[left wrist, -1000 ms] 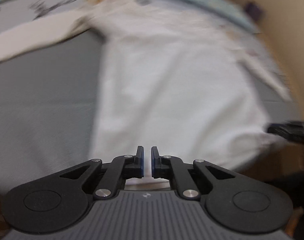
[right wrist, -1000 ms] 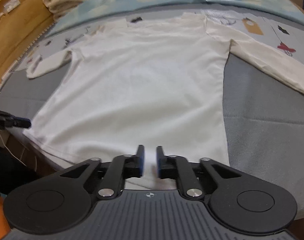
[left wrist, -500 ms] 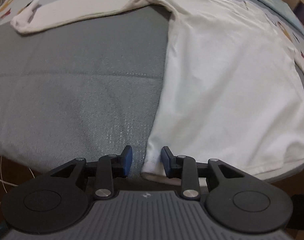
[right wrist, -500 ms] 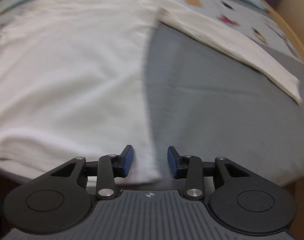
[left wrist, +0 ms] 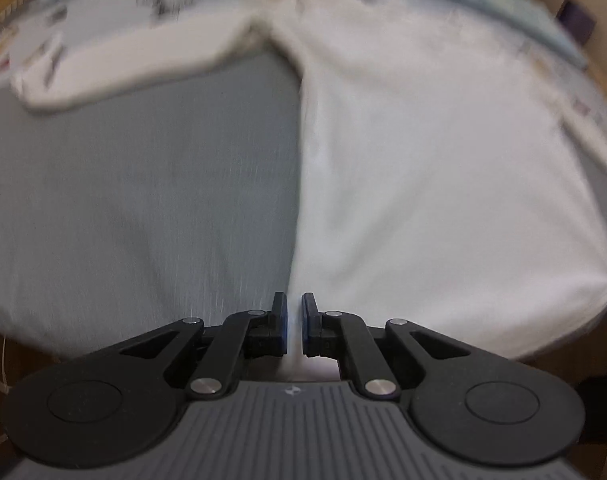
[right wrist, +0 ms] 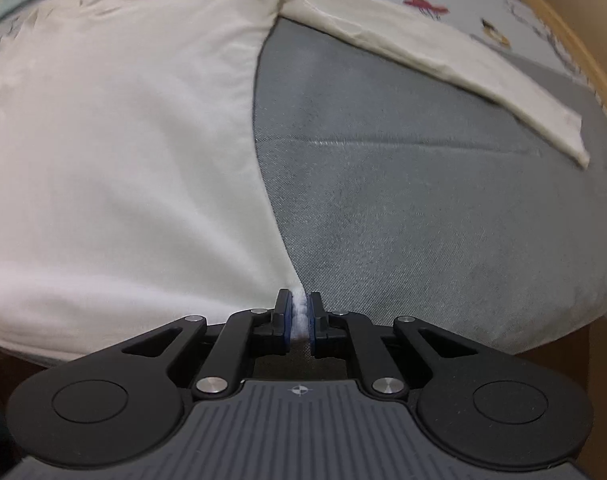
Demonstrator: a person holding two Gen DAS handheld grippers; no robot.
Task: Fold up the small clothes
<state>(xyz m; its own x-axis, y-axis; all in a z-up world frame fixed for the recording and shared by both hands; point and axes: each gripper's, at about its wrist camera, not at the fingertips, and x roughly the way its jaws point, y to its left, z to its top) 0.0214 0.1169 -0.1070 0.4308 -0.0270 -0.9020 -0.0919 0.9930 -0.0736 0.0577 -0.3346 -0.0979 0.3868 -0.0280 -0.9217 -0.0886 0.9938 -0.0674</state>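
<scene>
Two grippers, L & R, pinching shirt hem corners, collar pointing away.

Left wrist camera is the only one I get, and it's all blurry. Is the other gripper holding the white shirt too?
Observer: Yes. The right gripper is shut on the near corner of the white long-sleeved shirt.
Operator: Where does the sleeve on that side go?
Observer: That sleeve lies flat on the grey padded cover, slanting away to the right.
Operator: Is its end folded over?
Observer: No, the cuff lies flat and unfolded.
</scene>
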